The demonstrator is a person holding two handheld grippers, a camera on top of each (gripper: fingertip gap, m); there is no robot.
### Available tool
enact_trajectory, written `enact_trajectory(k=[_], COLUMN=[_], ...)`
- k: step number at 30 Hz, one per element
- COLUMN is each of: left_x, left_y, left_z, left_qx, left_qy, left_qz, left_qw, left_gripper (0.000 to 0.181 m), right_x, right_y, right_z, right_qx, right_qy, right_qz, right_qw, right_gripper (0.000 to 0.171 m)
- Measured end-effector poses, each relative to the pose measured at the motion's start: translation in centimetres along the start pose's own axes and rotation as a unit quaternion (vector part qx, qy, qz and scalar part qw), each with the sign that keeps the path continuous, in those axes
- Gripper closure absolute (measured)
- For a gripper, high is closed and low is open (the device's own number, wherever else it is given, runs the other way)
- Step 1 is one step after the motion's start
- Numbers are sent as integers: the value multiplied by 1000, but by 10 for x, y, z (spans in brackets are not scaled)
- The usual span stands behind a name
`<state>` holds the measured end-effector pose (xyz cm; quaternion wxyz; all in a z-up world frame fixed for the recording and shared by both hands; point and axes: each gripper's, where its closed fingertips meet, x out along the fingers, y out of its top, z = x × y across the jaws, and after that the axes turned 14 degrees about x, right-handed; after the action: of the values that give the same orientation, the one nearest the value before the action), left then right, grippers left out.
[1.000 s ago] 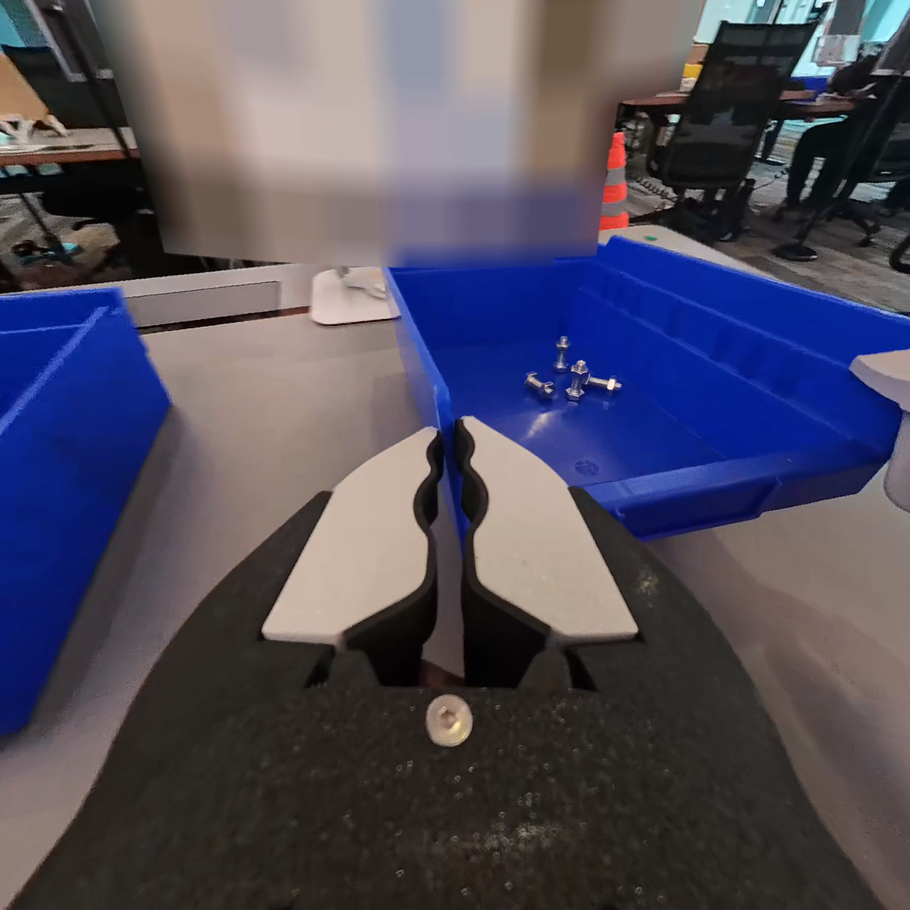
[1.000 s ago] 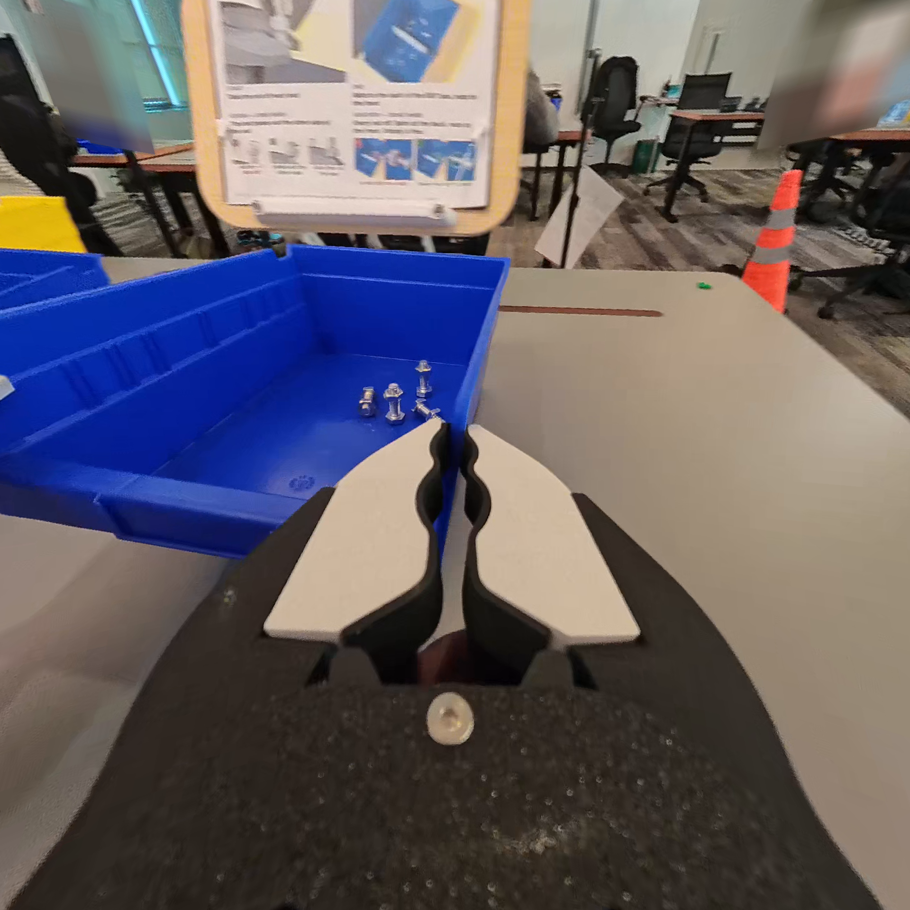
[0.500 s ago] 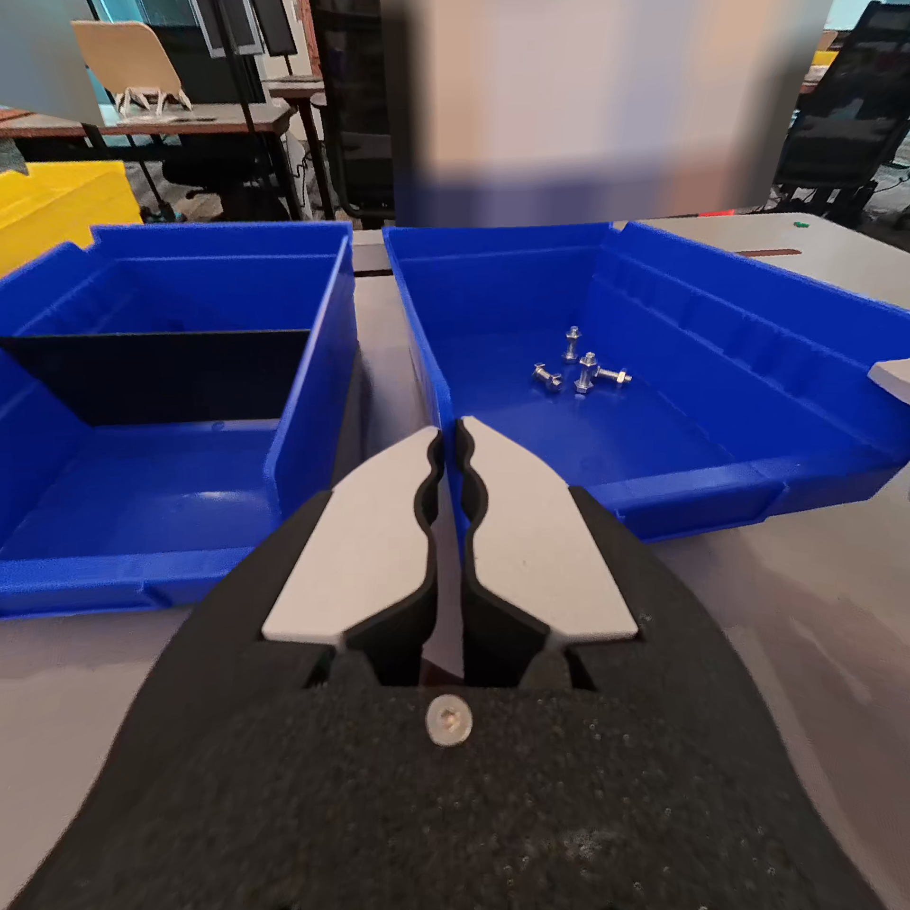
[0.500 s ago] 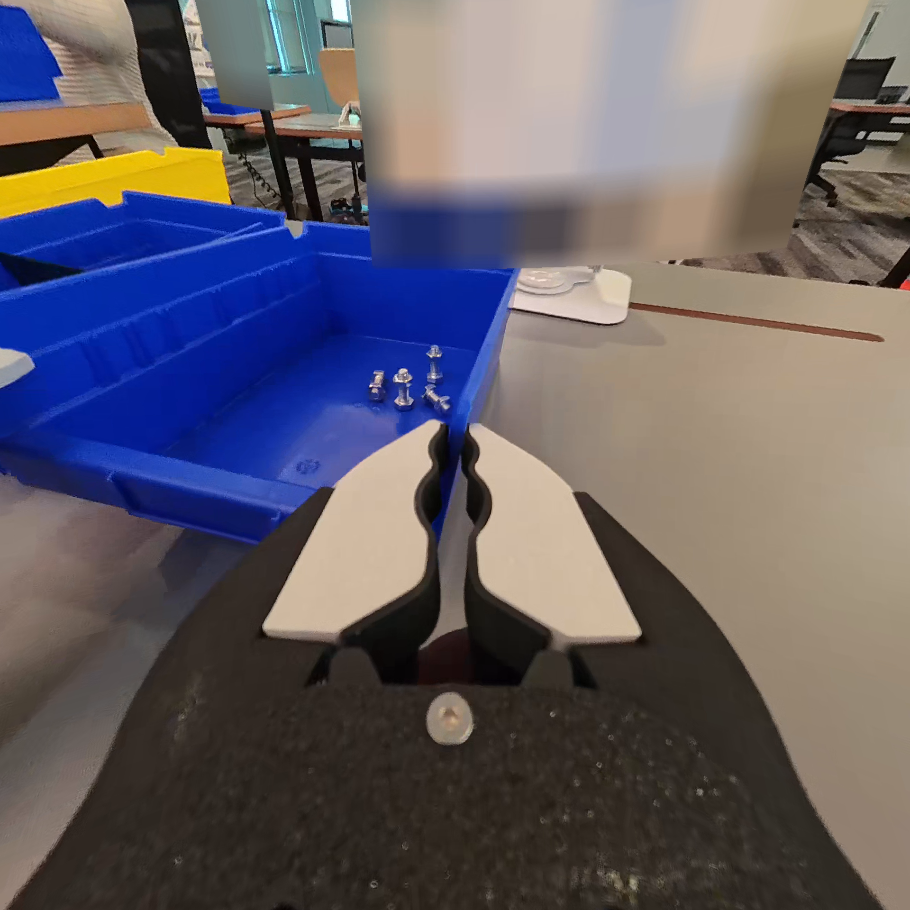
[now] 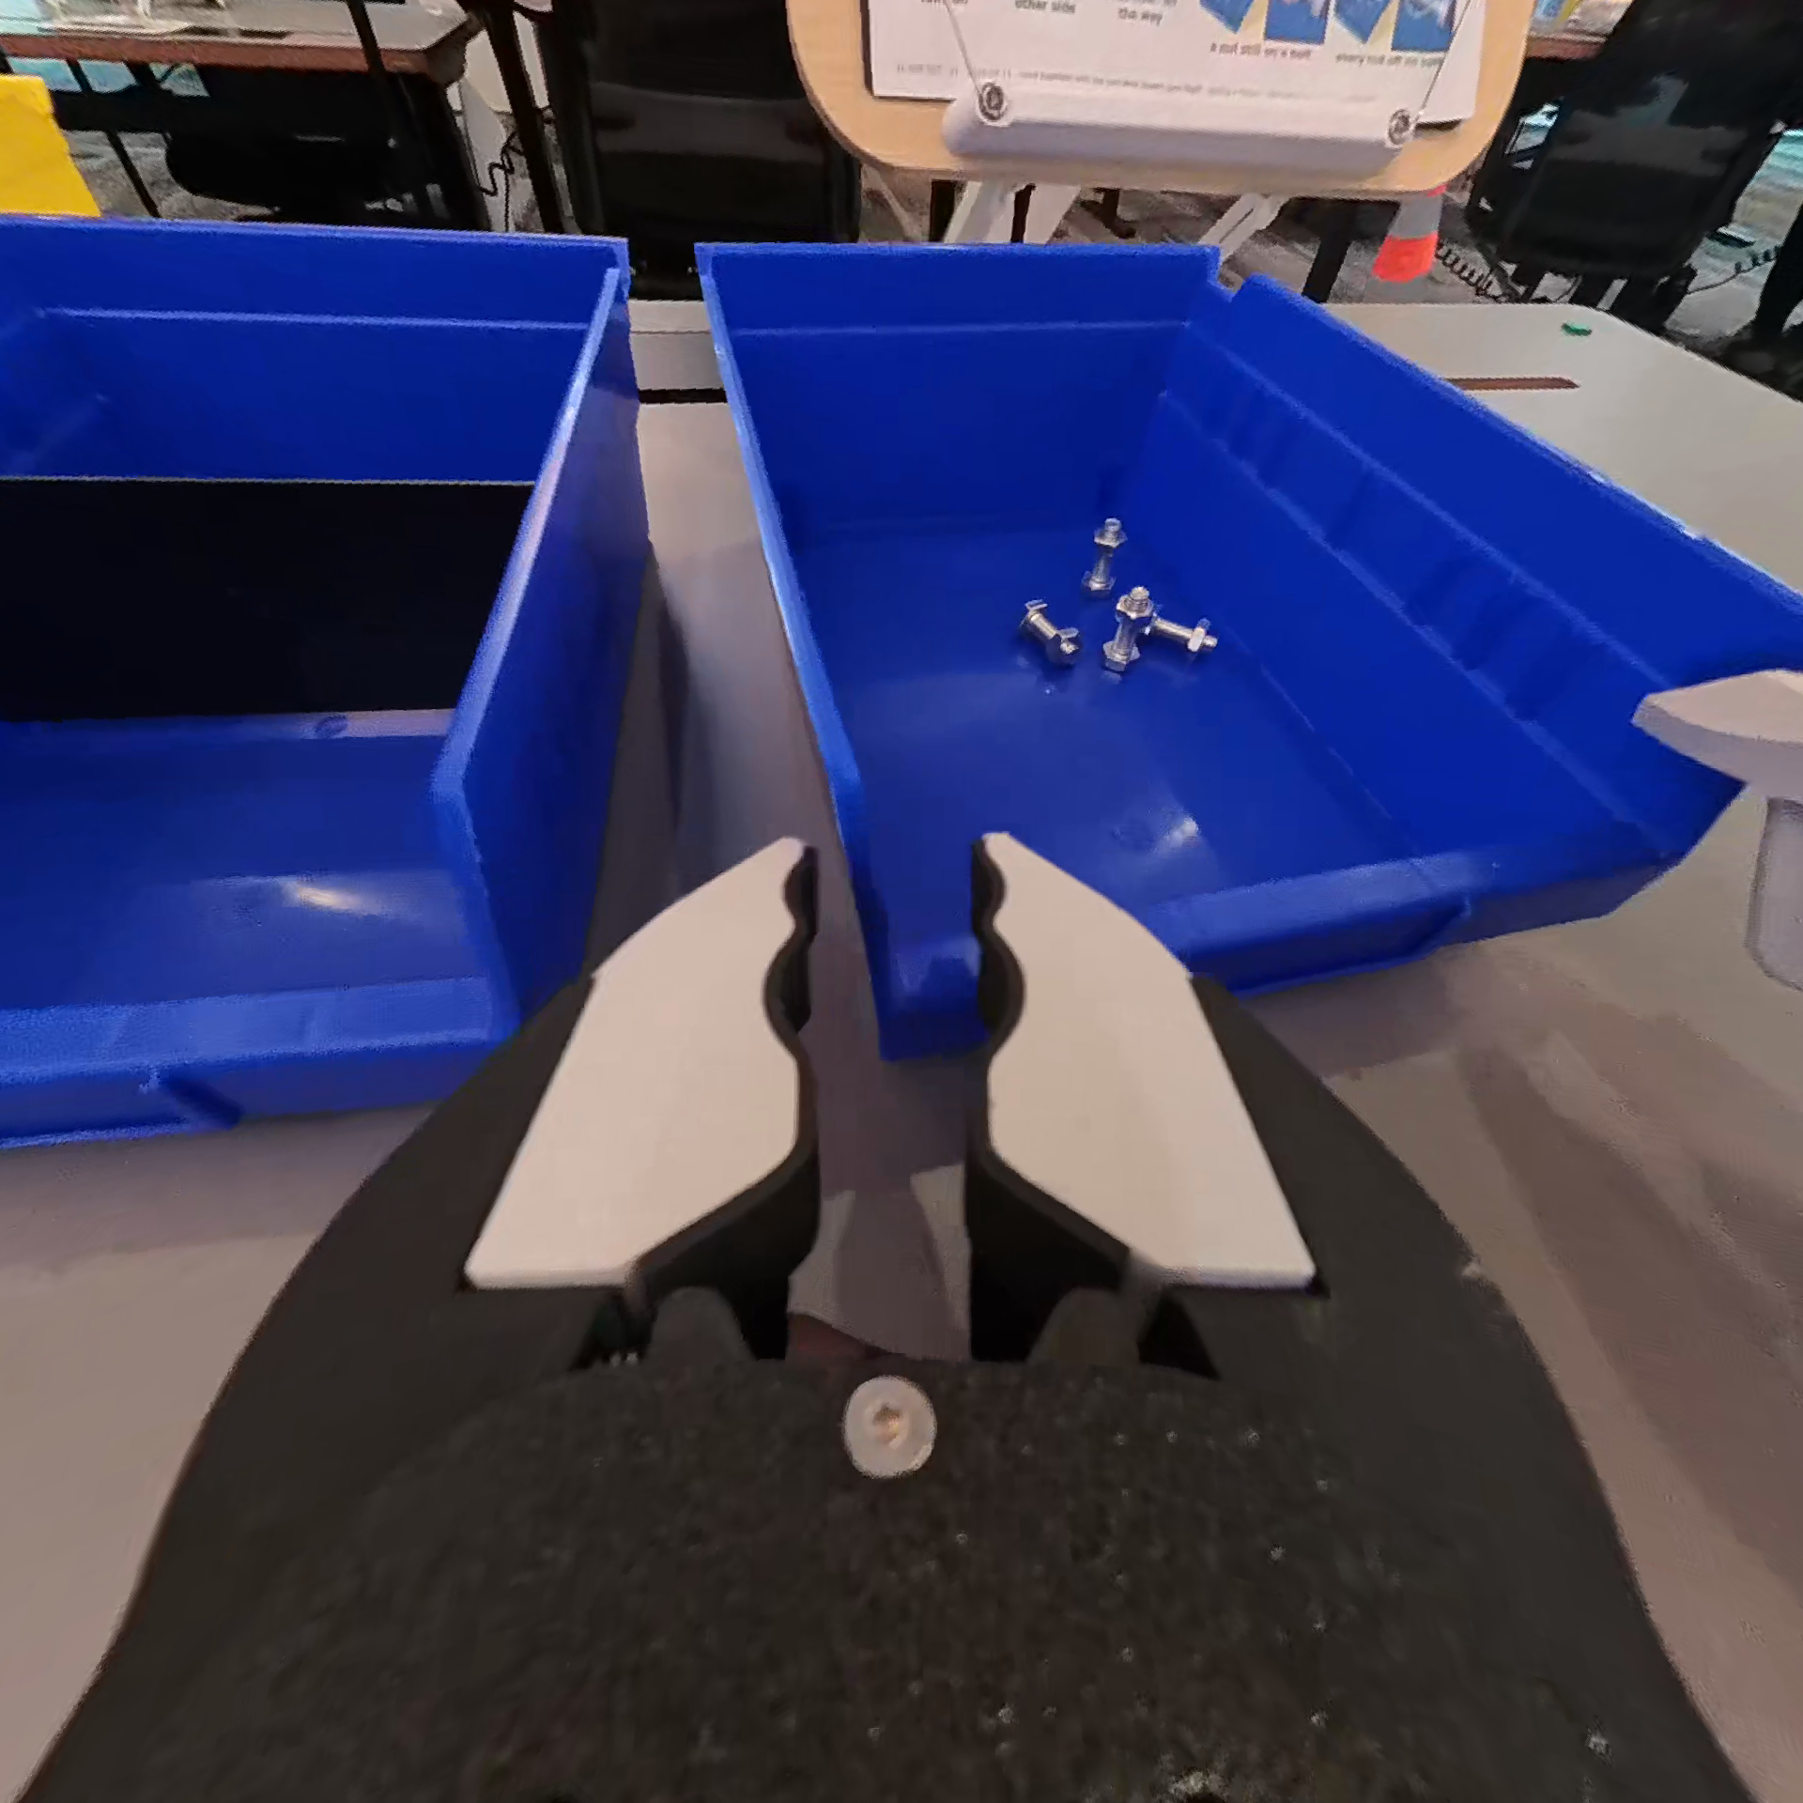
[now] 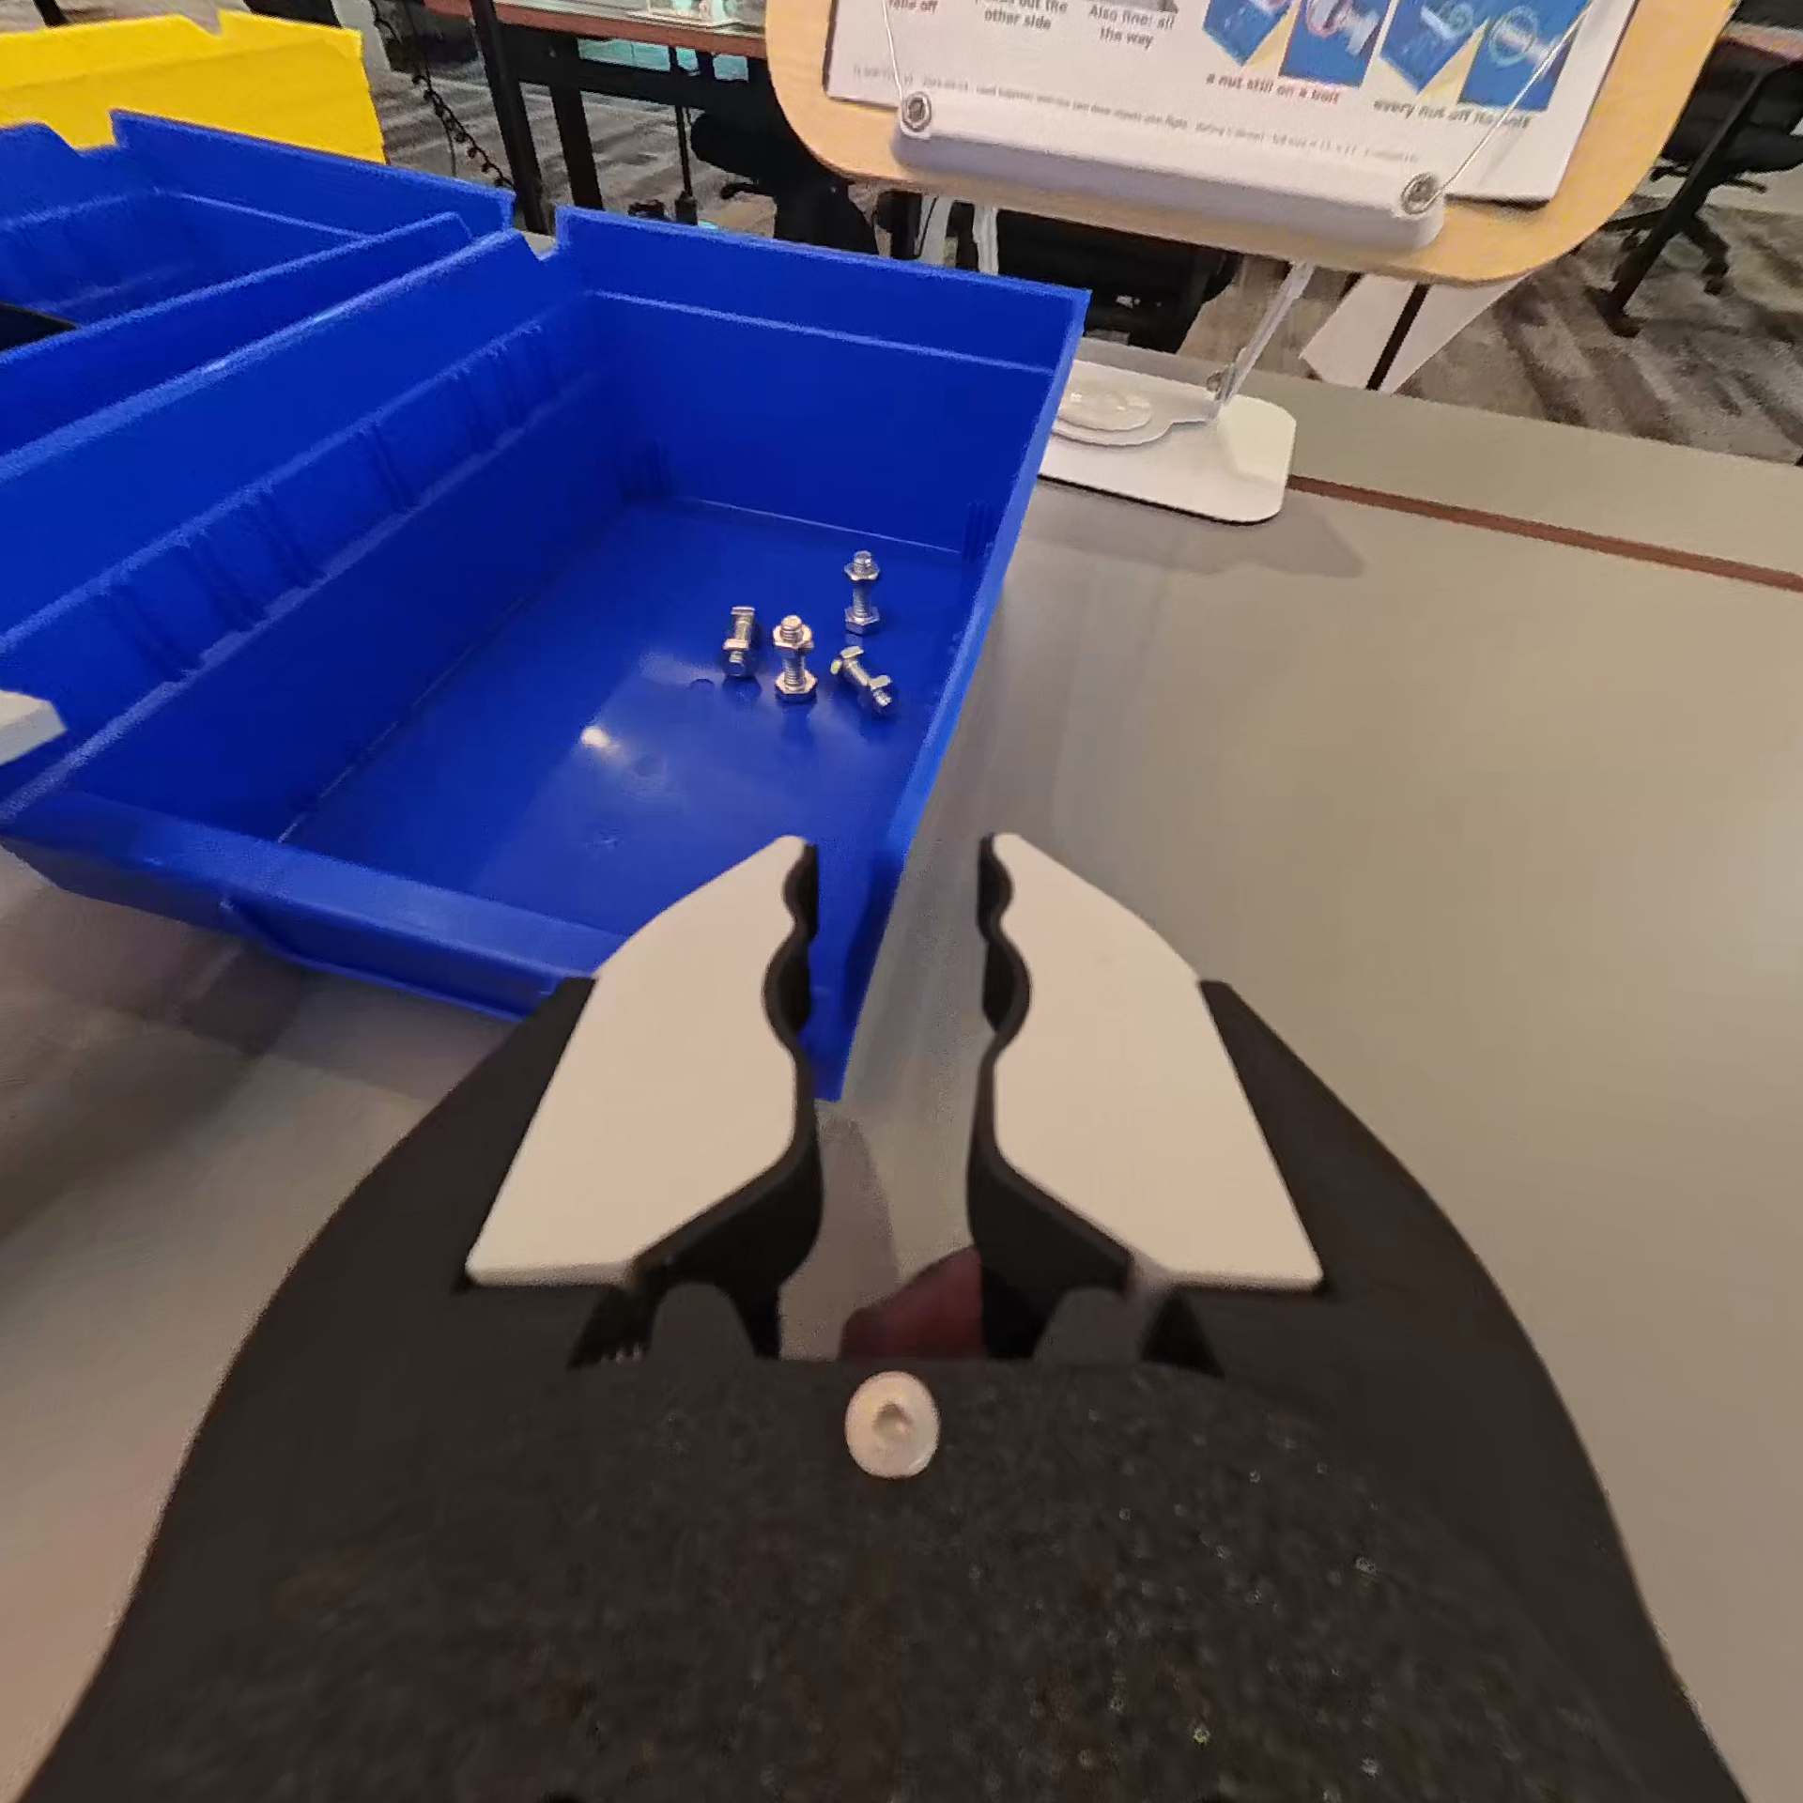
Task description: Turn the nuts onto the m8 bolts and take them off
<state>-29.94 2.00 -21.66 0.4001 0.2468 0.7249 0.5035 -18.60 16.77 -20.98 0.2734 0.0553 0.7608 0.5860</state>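
— Since nothing has been picked up yet, I'd call this the very start: reaching for a bolt.

— Where are they?

— Four small bolts (image 6: pixel 805 644), nuts on, lie at the far end of the right blue bin (image 6: pixel 293 878).

— And the jaws?

— Left gripper (image 5: pixel 890 863) and right gripper (image 6: pixel 893 859) both stand partly open, empty, short of the bin's near corners. Next, one must dip inside.
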Motion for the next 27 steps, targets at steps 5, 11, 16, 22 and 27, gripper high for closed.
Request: enact_trajectory(k=[5, 11, 16, 22, 27], left_x=[-51, -93, -86, -45, -23], left_y=[6, 1, -17, -44, -62], left_z=[-31, -137, -211, -255, -271], left_qx=[24, 18, 20, -9, -23], left_qy=[37, 95, 97, 77, 79], left_qz=[52, 43, 3, -54, -85], left_qw=[998, 994, 995, 996, 993], left_gripper=[145, 139, 132, 127, 139], right_x=[-29, -35, -6, 19, 24], right_y=[31, 25, 6, -8, -14], right_z=[-41, -183, -247, -268, -262], right_qx=[-51, -106, -123, -110, -108], right_qy=[27, 185, 239, 246, 236], right_qz=[48, 39, -6, -48, -63], right_qw=[997, 976, 963, 962, 964], right_gripper=[135, 135, 134, 134, 136])
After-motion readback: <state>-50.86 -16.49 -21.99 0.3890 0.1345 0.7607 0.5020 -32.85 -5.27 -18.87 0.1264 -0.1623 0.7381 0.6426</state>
